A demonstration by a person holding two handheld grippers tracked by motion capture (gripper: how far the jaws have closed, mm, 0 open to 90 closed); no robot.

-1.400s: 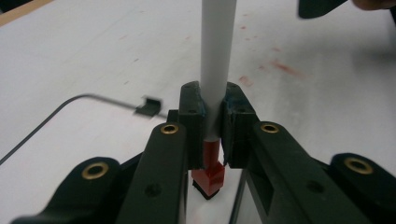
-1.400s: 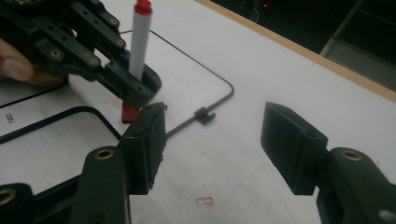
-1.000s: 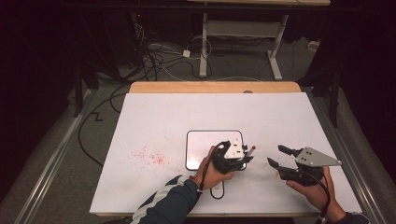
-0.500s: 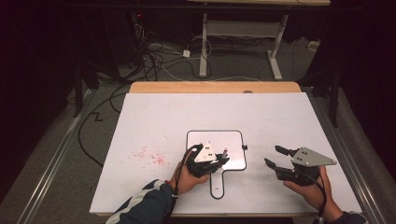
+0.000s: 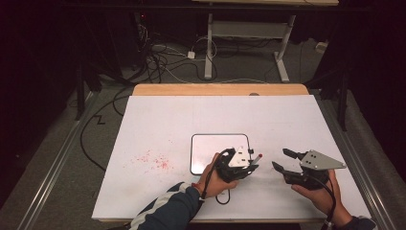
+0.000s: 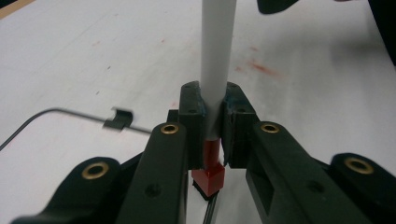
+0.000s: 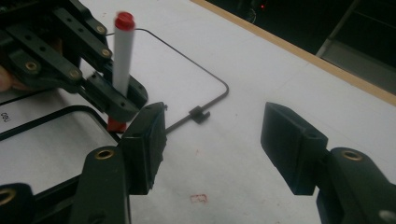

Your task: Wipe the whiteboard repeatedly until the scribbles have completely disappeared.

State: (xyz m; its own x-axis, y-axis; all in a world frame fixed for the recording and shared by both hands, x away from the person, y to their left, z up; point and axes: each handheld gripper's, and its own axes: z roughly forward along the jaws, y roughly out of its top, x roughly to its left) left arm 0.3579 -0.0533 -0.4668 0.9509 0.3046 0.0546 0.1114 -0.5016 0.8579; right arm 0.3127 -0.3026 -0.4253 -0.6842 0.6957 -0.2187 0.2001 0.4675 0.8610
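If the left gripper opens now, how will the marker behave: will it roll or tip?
The marker is a slim, round white tube standing nearly upright in the left gripper, so once released it would probably tip over. Its smooth barrel would likely roll on the flat white table. It looks stiff and light.

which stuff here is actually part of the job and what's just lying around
In use:
- red marker, clamped in the left gripper
- small whiteboard, beside the marker tip
- right gripper, open, empty, close by

Lying about:
- red smudges on the table
- cables on the floor
- desk frame behind
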